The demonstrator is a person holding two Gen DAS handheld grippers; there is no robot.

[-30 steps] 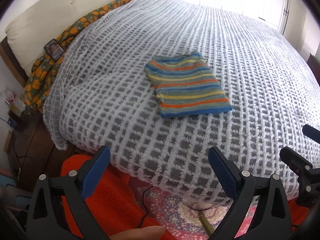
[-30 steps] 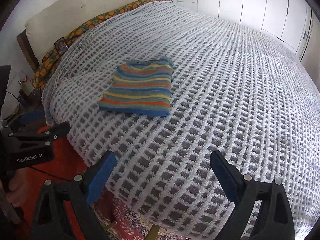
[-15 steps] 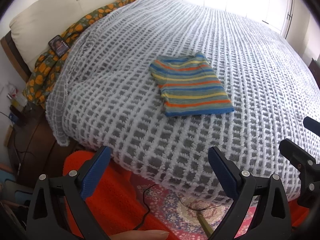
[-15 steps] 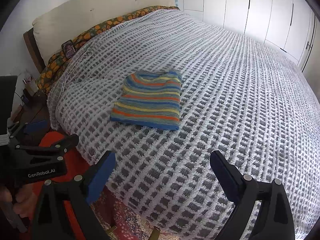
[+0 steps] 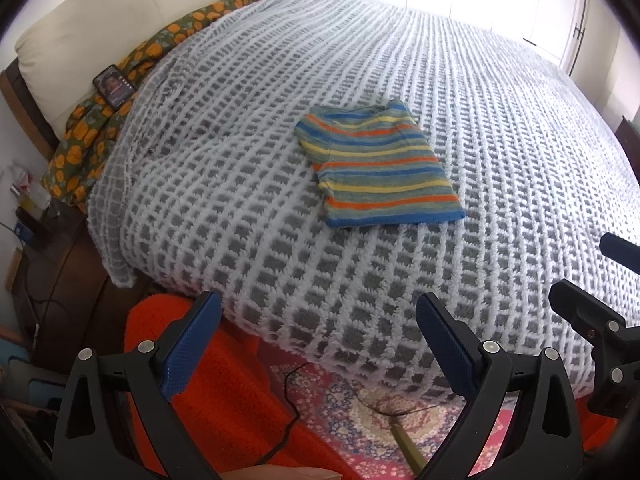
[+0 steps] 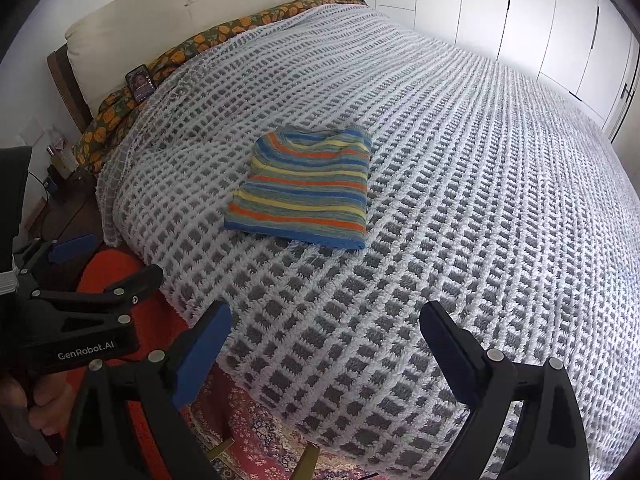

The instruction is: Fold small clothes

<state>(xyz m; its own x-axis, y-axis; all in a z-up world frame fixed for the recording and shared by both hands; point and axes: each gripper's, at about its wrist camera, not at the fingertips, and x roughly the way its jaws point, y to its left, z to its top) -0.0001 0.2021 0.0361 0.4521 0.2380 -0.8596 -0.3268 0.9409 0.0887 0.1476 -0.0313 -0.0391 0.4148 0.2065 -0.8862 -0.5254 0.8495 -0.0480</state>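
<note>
A small striped garment [image 5: 380, 168], in blue, orange, yellow and grey bands, lies folded into a neat rectangle on the white-and-grey checked bedspread [image 5: 280, 240]. It also shows in the right wrist view [image 6: 304, 188]. My left gripper [image 5: 320, 344] is open and empty, held off the near edge of the bed, well short of the garment. My right gripper [image 6: 324, 344] is open and empty, over the bed's near edge. The left gripper shows at the left of the right wrist view [image 6: 80, 280].
A cream headboard [image 5: 120, 20] and an orange-patterned sheet [image 5: 100, 120] with a phone [image 5: 114, 86] on it lie at the far left. An orange rug [image 5: 224, 400] and a patterned carpet [image 5: 360, 420] cover the floor below. White wardrobe doors [image 6: 540, 20] stand behind the bed.
Both grippers have drawn slightly back and up from the bed; the garment sits a little further off in both views. It has not moved on the bedspread.
</note>
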